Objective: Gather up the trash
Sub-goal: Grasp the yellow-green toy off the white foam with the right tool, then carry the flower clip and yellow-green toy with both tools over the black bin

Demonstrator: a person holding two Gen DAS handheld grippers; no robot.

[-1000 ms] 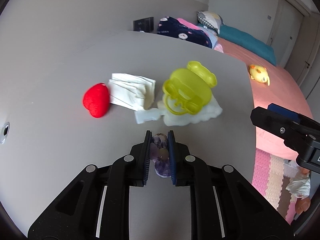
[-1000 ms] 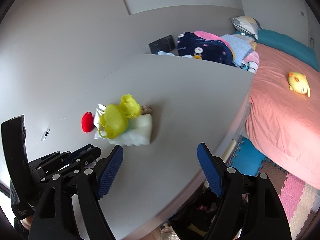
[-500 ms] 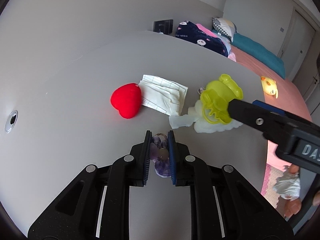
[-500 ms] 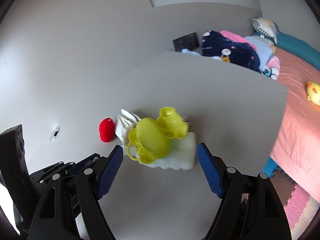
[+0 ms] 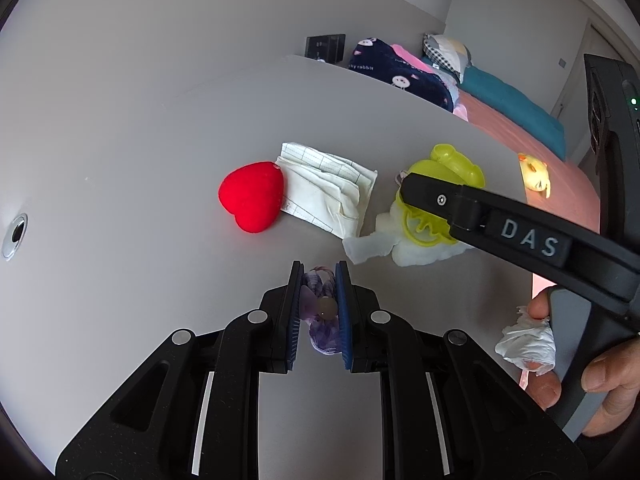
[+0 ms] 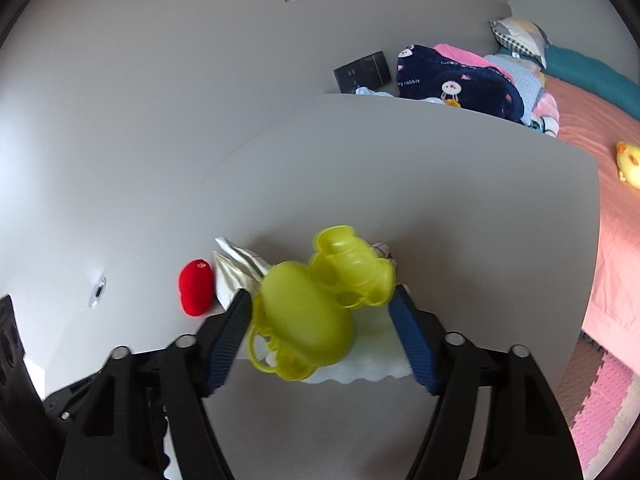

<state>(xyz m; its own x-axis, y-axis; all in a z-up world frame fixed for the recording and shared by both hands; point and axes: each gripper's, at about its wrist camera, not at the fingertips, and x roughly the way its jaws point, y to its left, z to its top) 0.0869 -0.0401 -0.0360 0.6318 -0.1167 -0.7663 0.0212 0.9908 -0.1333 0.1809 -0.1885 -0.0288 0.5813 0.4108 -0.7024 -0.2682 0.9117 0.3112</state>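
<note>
My left gripper (image 5: 319,276) is shut on a small purple wrapper (image 5: 320,312), held above the grey table (image 5: 120,200). A yellow-green plastic toy (image 6: 320,304) lies on a white foam piece (image 6: 360,368). My right gripper (image 6: 322,304) is open, its blue pads on either side of the toy; one of its fingers (image 5: 480,212) crosses over the toy (image 5: 444,168) in the left wrist view. A folded white tissue (image 5: 332,192) and a red heart (image 5: 252,200) lie to the left of the toy.
The table's right edge drops to a pink bed (image 6: 612,240) with a yellow duck toy (image 5: 534,172). Clothes and pillows (image 6: 452,80) lie behind the table. A crumpled white tissue (image 5: 528,344) is by the hand on the right gripper. A metal hole (image 5: 14,236) is at the table's left.
My right gripper has moved forward over the table until its open fingers flank the yellow-green toy. My left gripper still holds the purple wrapper and has shifted slightly.
</note>
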